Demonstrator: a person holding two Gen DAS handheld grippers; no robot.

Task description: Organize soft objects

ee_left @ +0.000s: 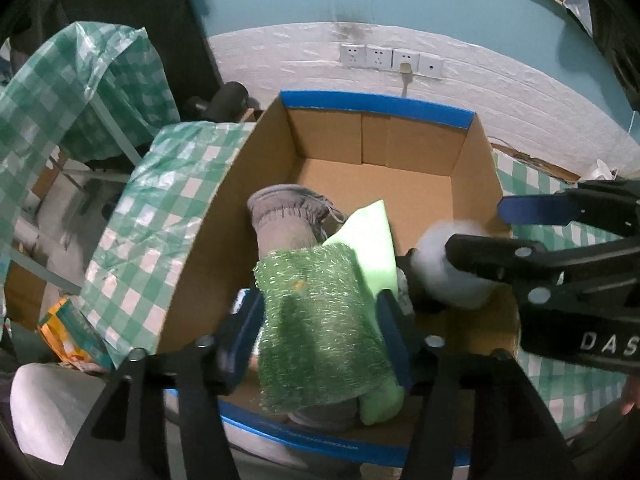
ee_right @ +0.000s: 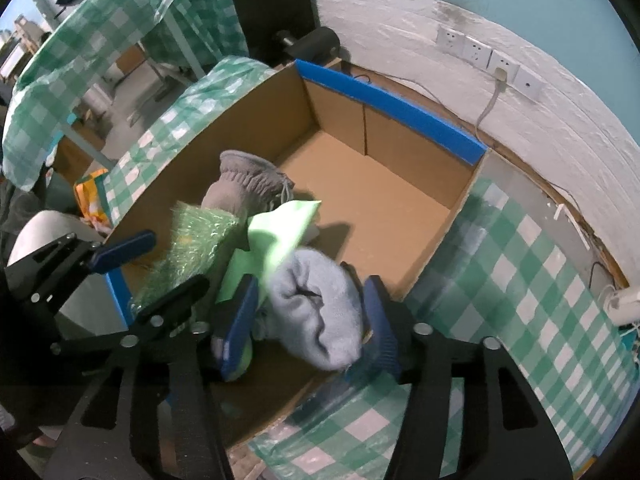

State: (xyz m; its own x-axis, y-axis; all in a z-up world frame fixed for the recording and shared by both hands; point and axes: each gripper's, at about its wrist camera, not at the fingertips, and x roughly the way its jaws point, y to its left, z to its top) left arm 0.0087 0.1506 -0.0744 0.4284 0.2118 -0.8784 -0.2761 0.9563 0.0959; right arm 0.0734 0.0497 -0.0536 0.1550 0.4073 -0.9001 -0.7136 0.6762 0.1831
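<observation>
Currently both grippers hang over the near end of an open cardboard box (ee_left: 400,184) with blue tape along its rims, standing on a table covered in green-and-white checked oilcloth (ee_right: 532,280). The left gripper (ee_left: 320,320) points steeply down into the near left corner of the box; its blue-padded jaws stand apart, and a green sparkly scouring cloth (ee_left: 316,320) lies between them, draped over the pile below, with no clear sign that the pads press on it. Under and beside that cloth lie a grey sock (ee_left: 284,220), its ribbed cuff toward the far wall of the box, and a pale green cloth (ee_left: 372,236), one corner pointing toward the far wall. The right gripper (ee_right: 308,320) also points steeply down, just beside the left one, over the near edge of the box; its jaws stand apart with a rolled light blue sock (ee_right: 316,312) between them, blurred, and the right-hand pad looks to be touching it, though whether it is gripped cannot be told for certain. From the left wrist view the same roll shows as a whitish blur against the right gripper's fingers (ee_left: 488,256). The far half of the box floor is bare cardboard. On the wall behind, a row of white sockets (ee_left: 390,60) carries one plugged-in cable.
</observation>
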